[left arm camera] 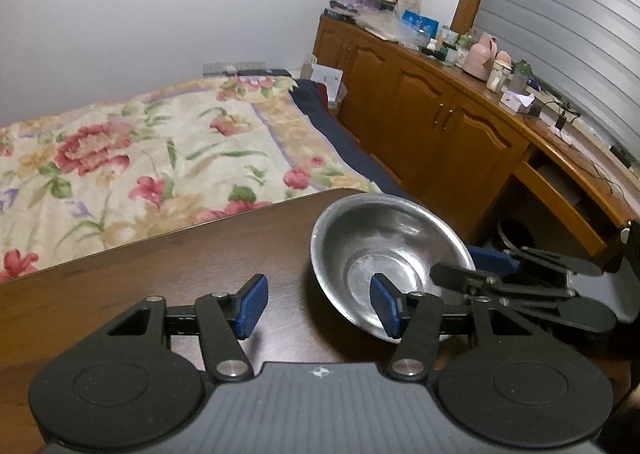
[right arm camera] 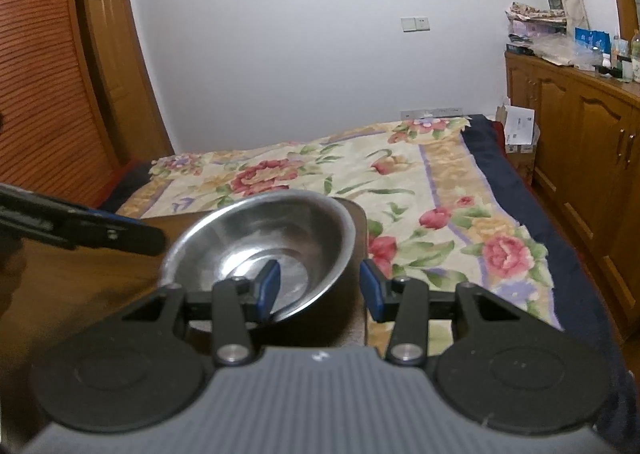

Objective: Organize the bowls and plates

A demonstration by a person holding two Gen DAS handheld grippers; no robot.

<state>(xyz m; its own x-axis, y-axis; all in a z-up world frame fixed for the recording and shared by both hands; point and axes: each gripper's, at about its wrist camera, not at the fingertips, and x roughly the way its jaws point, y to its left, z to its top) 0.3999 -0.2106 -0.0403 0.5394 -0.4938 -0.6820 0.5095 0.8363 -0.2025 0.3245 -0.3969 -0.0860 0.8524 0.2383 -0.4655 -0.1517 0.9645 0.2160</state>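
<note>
Right wrist view — left tongs [right arm camera: 152,240] beside steel bowl [right arm camera: 280,222].

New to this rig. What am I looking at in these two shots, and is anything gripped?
No robot: a person carries a two-finger gripper in each hand, each with a fisheye camera looking along its blue-padded fingers. One picture is from the left gripper, the other from the right gripper. A steel bowl is at the corner of a brown table beside a bed. Each gripper has one finger inside the bowl and one outside. The jaws stand wider than the wall, so nothing is gripped yet.
</note>
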